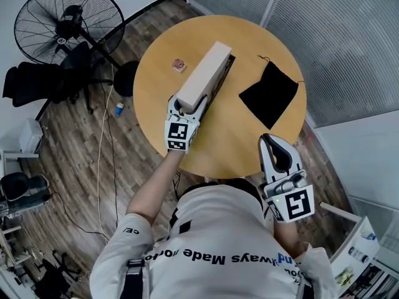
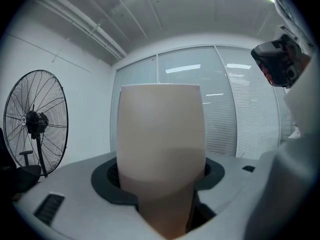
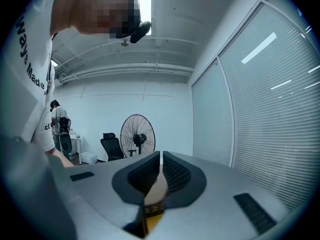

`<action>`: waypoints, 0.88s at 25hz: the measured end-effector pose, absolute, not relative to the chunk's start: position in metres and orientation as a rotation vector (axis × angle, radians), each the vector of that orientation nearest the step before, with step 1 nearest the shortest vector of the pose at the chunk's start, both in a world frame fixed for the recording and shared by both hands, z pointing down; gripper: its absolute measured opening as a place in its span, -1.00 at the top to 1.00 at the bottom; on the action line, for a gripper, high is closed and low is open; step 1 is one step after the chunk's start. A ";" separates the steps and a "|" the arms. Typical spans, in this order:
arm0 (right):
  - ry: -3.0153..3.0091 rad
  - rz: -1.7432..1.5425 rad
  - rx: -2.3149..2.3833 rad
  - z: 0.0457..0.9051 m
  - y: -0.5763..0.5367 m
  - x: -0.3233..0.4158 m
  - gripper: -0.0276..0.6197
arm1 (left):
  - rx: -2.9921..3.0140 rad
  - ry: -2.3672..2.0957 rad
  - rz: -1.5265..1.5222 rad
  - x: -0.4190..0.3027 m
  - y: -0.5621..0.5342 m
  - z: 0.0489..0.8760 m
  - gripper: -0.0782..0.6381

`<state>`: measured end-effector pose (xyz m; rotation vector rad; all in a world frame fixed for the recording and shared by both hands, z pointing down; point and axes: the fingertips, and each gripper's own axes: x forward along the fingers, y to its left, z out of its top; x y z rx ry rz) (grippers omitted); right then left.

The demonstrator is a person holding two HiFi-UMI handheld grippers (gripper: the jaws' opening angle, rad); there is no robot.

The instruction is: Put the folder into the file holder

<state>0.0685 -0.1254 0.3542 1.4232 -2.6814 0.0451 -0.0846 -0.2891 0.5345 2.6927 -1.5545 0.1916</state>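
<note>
Starting at the left gripper (image 1: 186, 103), just left of centre in the head view: jaws spread wide and pressed on the near end of the folder (image 1: 206, 75), a thick pale box of a thing. Confirmed in the left gripper view, with the folder (image 2: 161, 129) standing tall, filling the whole gap of the left gripper (image 2: 162, 179), flush against both pads. Outward from there: runs straight away from the gripper, long axis on a diagonal from mid-frame toward the upper right, far end aimed at the far rim of the round table (image 1: 237, 136). Lying long and low, one narrow face up. Hard along its right flank, a dark strip, most likely the file holder (image 1: 227, 72), parallel to the folder and touching or just beside it. Impossible to say from here whether already partly seated in it or only alongside. So, as a judgement: coming move decided by that side-by-side line-up, a short shift toward the right flank rather than any long reach. Over at the lower right, the right gripper (image 1: 272, 143), well apart, just off the table's rim, jaws together on nothing; same again for the right gripper (image 3: 160, 170) in its own view. Clearly the left hand's job. Elsewhere: black pouch (image 1: 269, 95) right of the holder, small pinkish object (image 1: 179, 65) left of the folder, neither in the way.
</note>
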 end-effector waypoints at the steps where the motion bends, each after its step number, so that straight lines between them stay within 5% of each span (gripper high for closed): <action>1: -2.681 0.045 1.423 0.354 -0.126 0.069 0.79 | 2.691 -1.552 0.197 -0.085 -0.289 0.536 -0.01; 22: -2.681 0.037 1.412 0.353 -0.126 0.071 0.79 | 2.655 -1.521 0.287 -0.085 -0.287 0.560 -0.01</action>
